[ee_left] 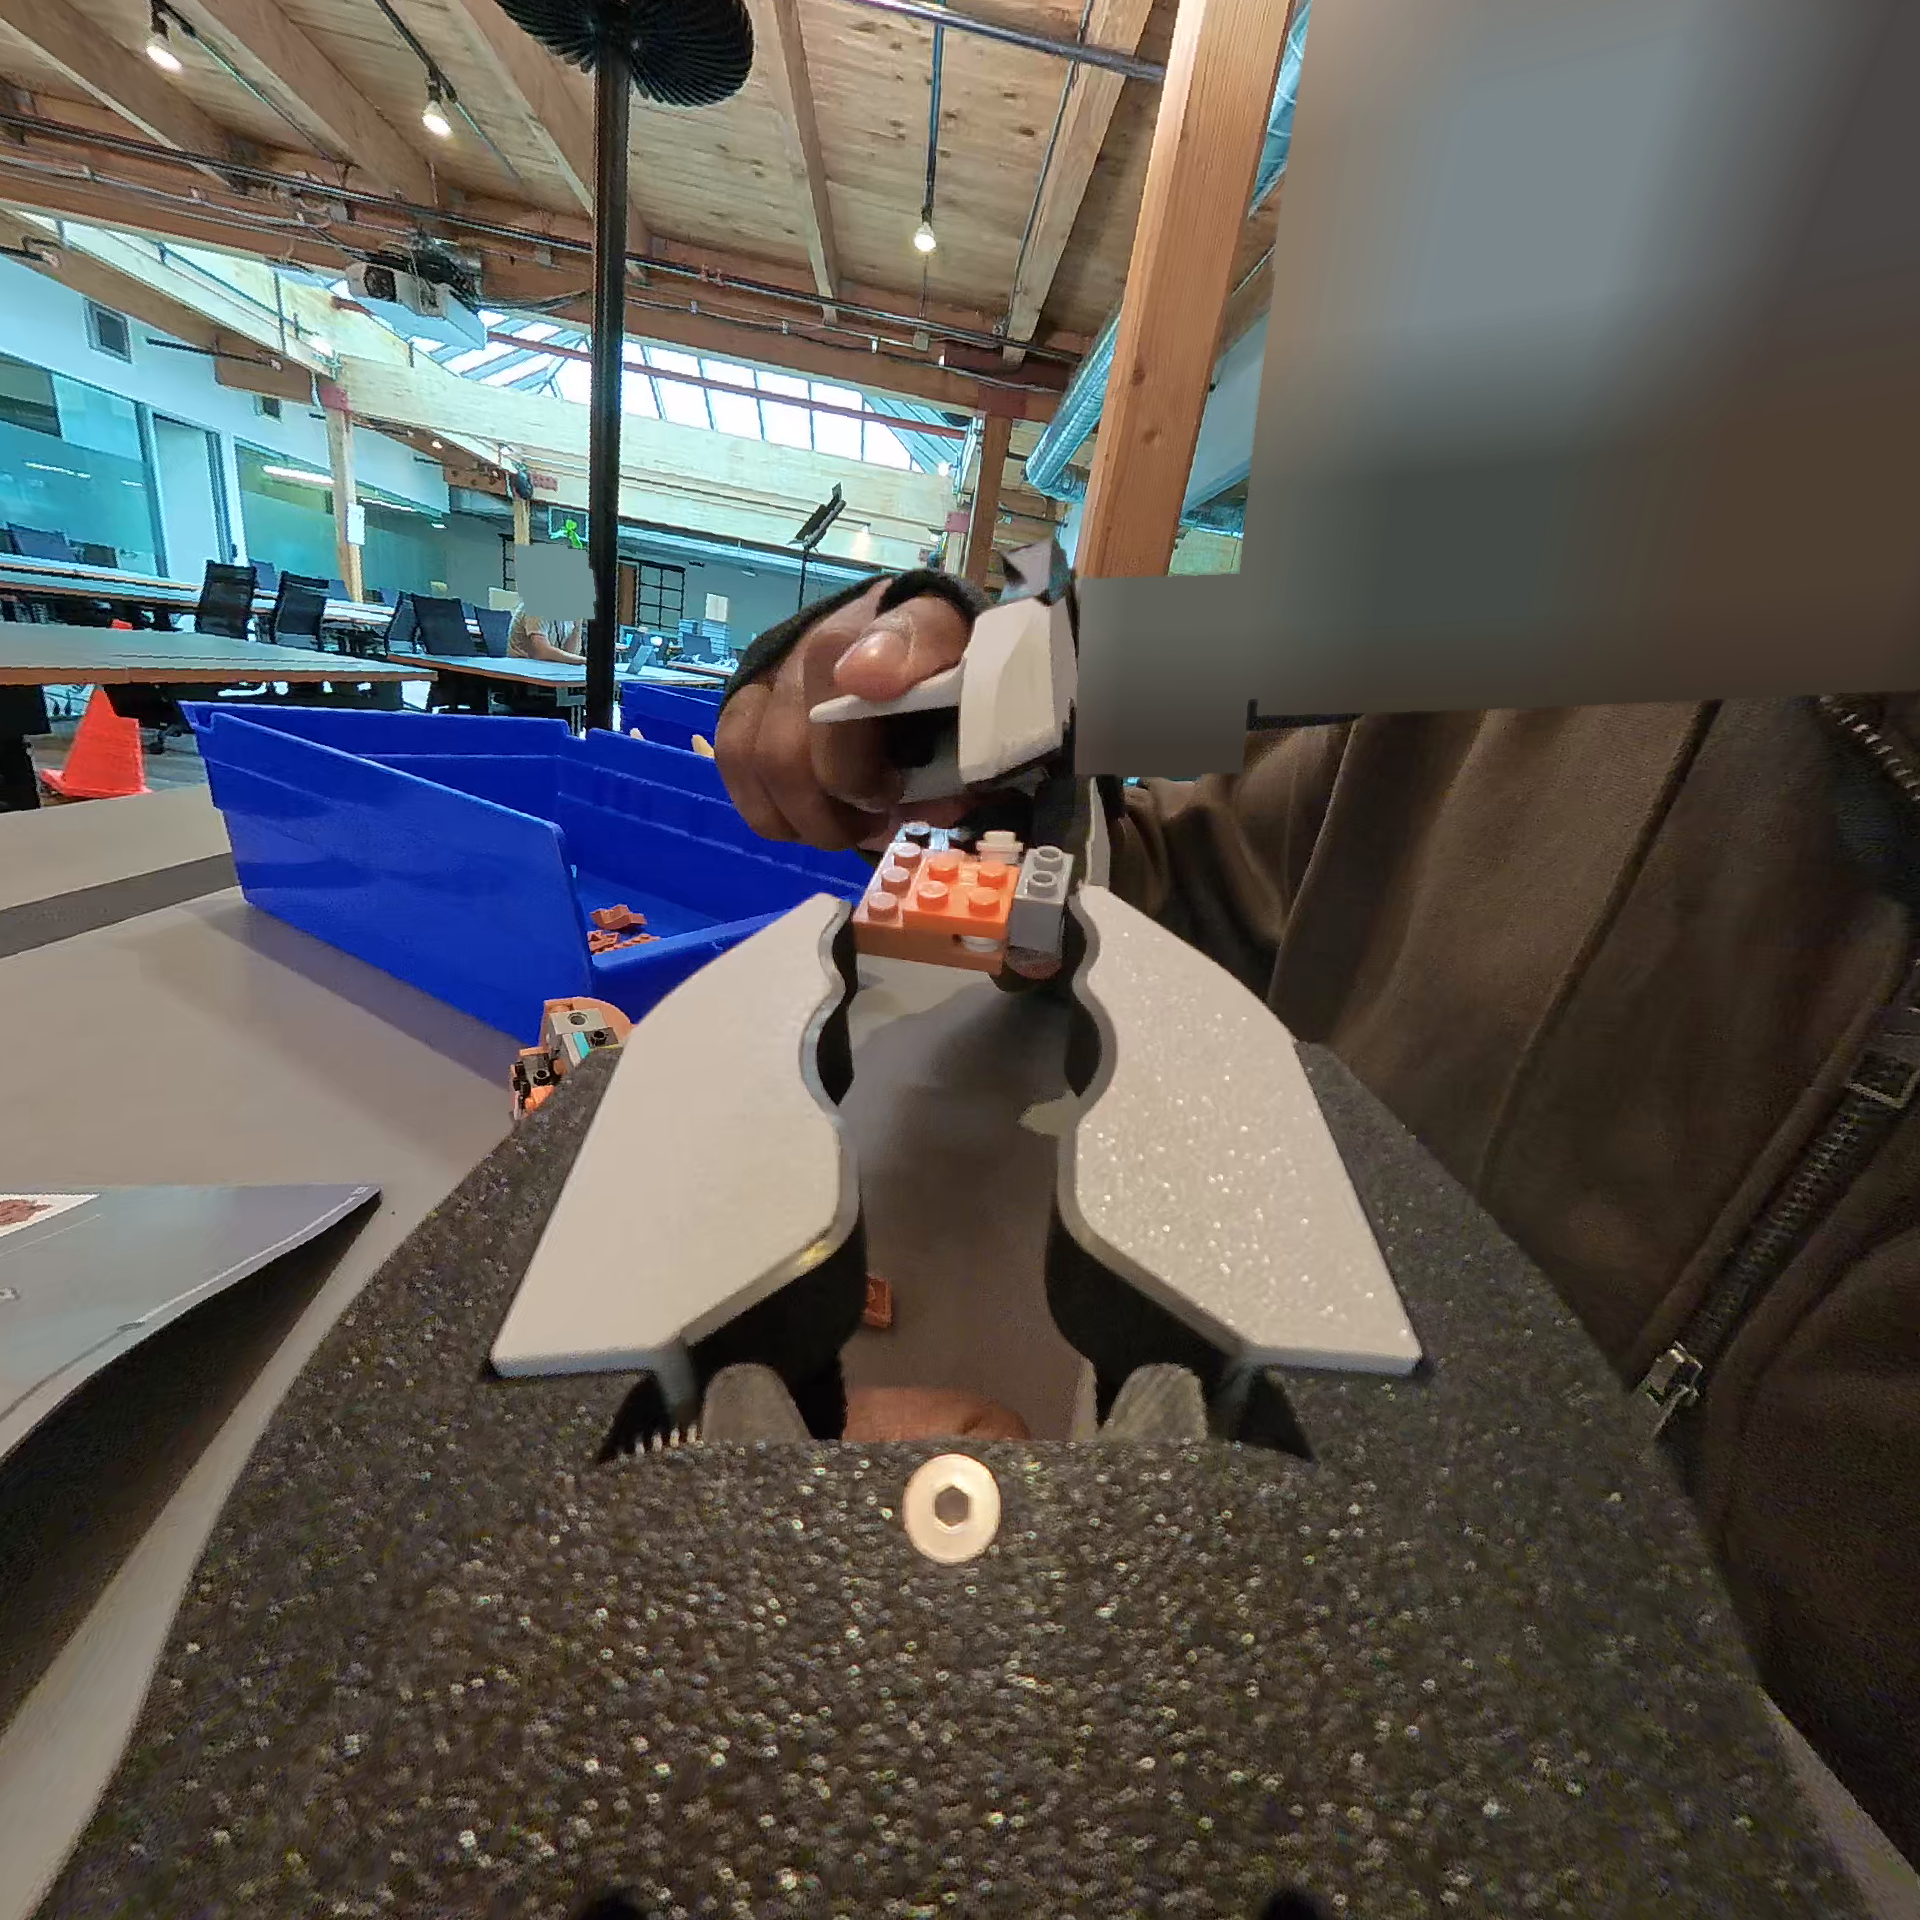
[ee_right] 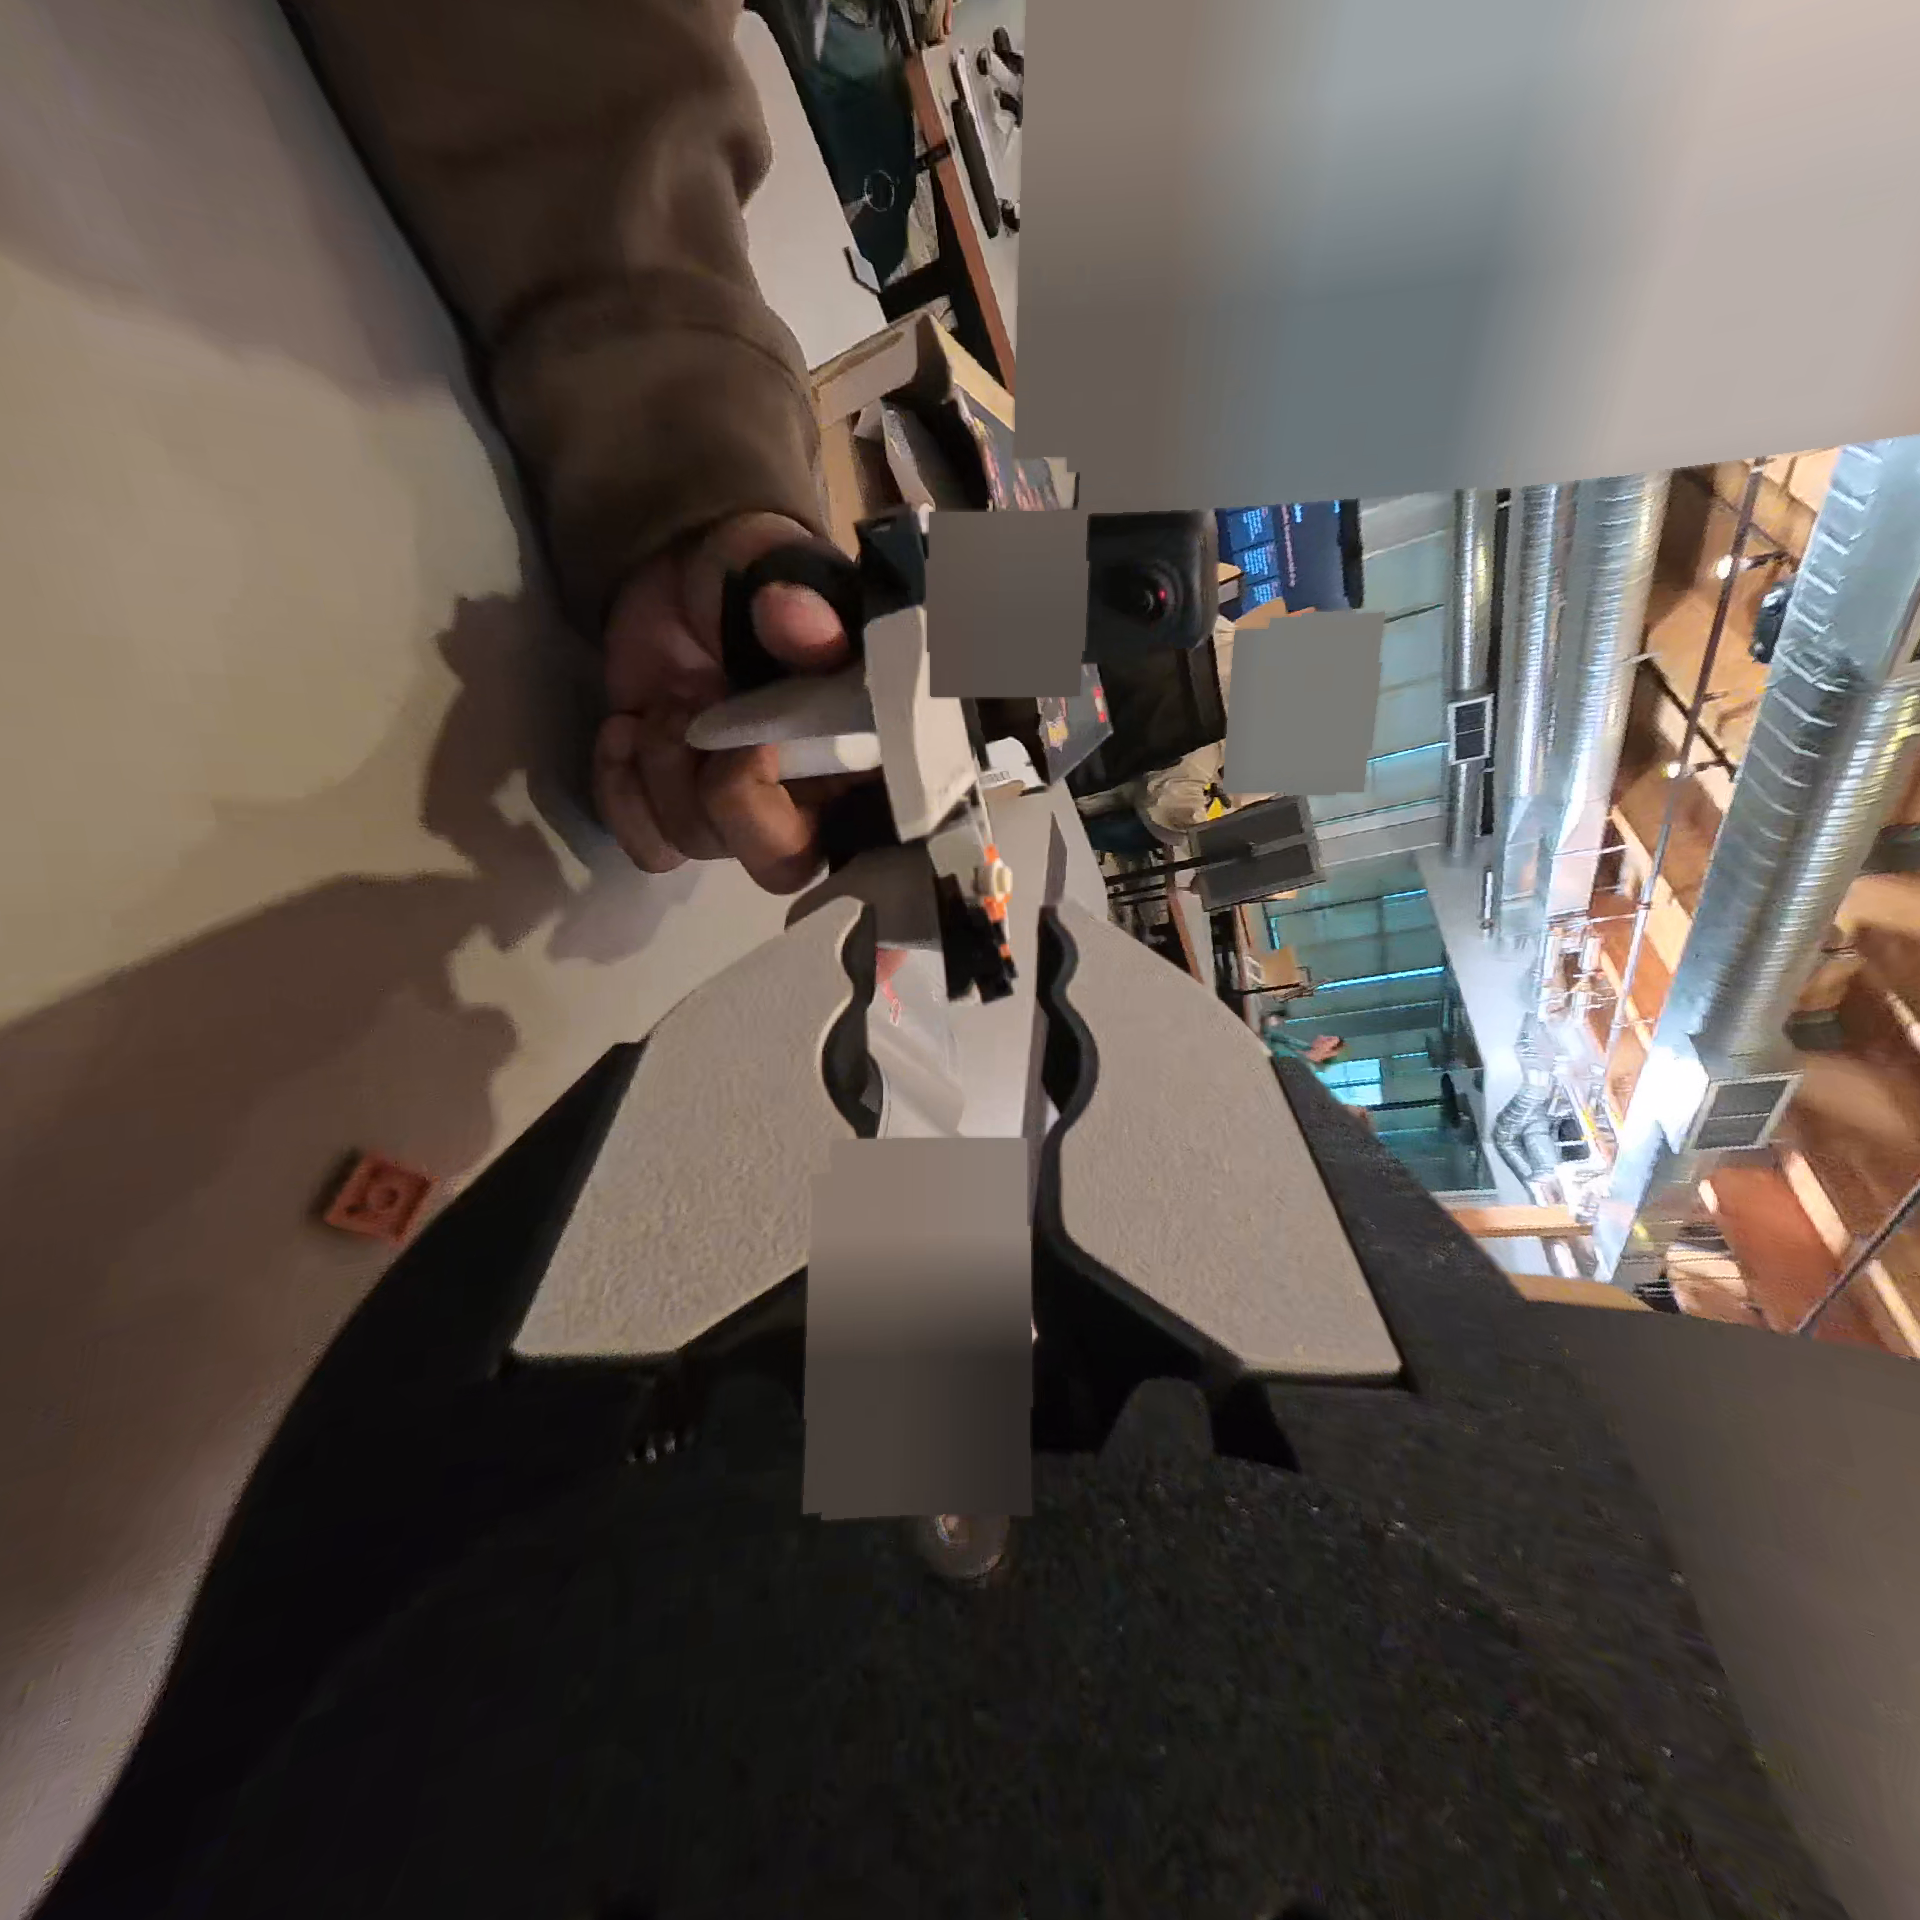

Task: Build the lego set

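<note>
Holding a small lego assembly [ee_left: 951, 899] up off the table, the person seems to be partway through the build, at the point of joining or passing a sub-assembly between the two tools.

From the left wrist view, the left gripper [ee_left: 961, 935] sits at mid-frame with its fingers spread apart; the orange-and-grey assembly lies just past its tips, touching or nearly touching the right-hand finger, though I cannot tell whether it is pinched. Above it, the right gripper [ee_left: 1023, 831] comes in from the top, gripped by a hand [ee_left: 831, 717], and appears to be the one carrying the piece. A blue bin [ee_left: 416, 831] with a few brown bricks stands at left of centre, another small built piece [ee_left: 566, 1044] just in front of it, and a booklet [ee_left: 156, 1268] at lower left.

From the right wrist view, the assembly [ee_right: 977, 925] hangs edge-on between the spread tips at mid-frame. A loose orange plate [ee_right: 376, 1195] lies on the table [ee_right: 208, 520] at lower left.

Next comes, I judge, careful alignment of studs before pressing; the two tools crowd each other closely, leaving little room.
</note>
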